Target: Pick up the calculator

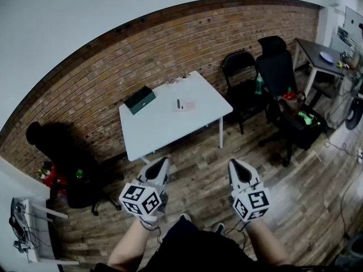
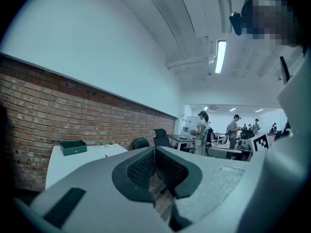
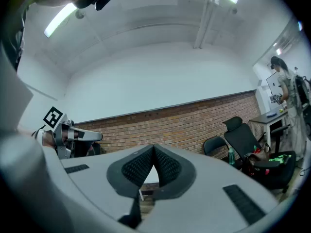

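Coach: Your two grippers are closest to the lens, held out level over the wooden floor on your side of the white table [image 1: 164, 130]. The left gripper [image 1: 160, 164] has its jaws pressed together on nothing, and the right gripper [image 1: 237, 166] is the same. Each gripper view shows the ribbed pads meeting with only floor and table behind them.

Checker: What I take to be the calculator [image 1: 185, 104] is the pale flat slab with a dark strip on the table's top. It lies toward the brick-wall side, well apart from both your tools. A dark green box [image 1: 140, 100] sits at the table's left corner by the wall.

Coach: You have not reached for it yet, so the whole approach is ahead. The main risk is arriving with the jaws closed. The tips would shove the slab across the smooth top instead of straddling it.

Checker: It lies flat, so you have little edge to bite. Come in too steep and the pads may scrape the tabletop and skid off. Pinch only a corner and it could pivot out as you lift.

Coach: Watch the table's near edge too. You have to lean across most of the top, and your forearm or a marker cube could catch on that edge.
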The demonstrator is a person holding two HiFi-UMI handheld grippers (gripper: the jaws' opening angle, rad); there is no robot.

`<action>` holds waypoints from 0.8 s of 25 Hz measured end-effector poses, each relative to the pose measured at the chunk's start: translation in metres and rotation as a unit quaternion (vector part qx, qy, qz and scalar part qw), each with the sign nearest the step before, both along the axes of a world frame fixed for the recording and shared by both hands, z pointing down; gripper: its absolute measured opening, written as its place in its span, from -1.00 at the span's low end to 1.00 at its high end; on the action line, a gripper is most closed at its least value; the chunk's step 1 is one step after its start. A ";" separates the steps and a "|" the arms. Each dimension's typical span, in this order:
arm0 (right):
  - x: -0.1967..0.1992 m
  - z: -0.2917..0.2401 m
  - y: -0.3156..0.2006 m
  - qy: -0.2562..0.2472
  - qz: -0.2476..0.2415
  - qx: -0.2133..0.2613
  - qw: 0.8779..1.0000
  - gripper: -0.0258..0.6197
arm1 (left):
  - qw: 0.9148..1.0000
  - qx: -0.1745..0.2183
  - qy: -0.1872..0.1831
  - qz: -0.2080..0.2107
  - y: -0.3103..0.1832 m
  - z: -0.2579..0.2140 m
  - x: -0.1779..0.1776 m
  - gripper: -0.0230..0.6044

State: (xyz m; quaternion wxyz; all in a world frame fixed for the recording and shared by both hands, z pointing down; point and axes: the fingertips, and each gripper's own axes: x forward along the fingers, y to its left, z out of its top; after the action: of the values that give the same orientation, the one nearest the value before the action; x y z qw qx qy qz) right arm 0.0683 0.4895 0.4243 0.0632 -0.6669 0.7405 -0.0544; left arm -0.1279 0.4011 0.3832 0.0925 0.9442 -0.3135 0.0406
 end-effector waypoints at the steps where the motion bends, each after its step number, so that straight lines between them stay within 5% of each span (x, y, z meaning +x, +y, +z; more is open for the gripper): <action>1: 0.002 -0.002 -0.001 0.002 -0.003 0.003 1.000 -0.91 | 1.000 0.003 0.003 -0.001 0.000 -0.001 0.003 -0.90; 14: 0.026 0.004 -0.035 0.015 0.031 -0.005 0.999 -0.89 | 1.000 -0.003 0.023 -0.003 -0.038 0.014 0.009 -0.90; 16: 0.025 -0.001 -0.053 0.037 0.034 -0.006 0.999 -0.66 | 1.000 -0.005 0.029 -0.008 -0.057 0.015 0.003 -0.90; 18: 0.023 -0.005 -0.071 0.048 0.032 -0.004 0.998 -0.64 | 0.999 -0.007 0.034 -0.012 -0.076 0.020 -0.002 -0.89; 19: 0.023 -0.006 -0.081 0.049 0.030 -0.004 0.998 -0.63 | 0.999 -0.008 0.034 -0.015 -0.085 0.022 -0.003 -0.83; 20: 0.022 -0.006 -0.090 0.050 0.028 -0.006 0.998 -0.62 | 0.999 -0.009 0.032 -0.018 -0.094 0.026 -0.004 -0.55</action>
State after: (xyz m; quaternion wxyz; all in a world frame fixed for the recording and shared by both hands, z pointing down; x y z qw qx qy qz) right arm 0.0903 0.3990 0.4178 0.0239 -0.6899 0.7231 -0.0234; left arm -0.1320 0.3069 0.4090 0.1121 0.9384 -0.3266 0.0113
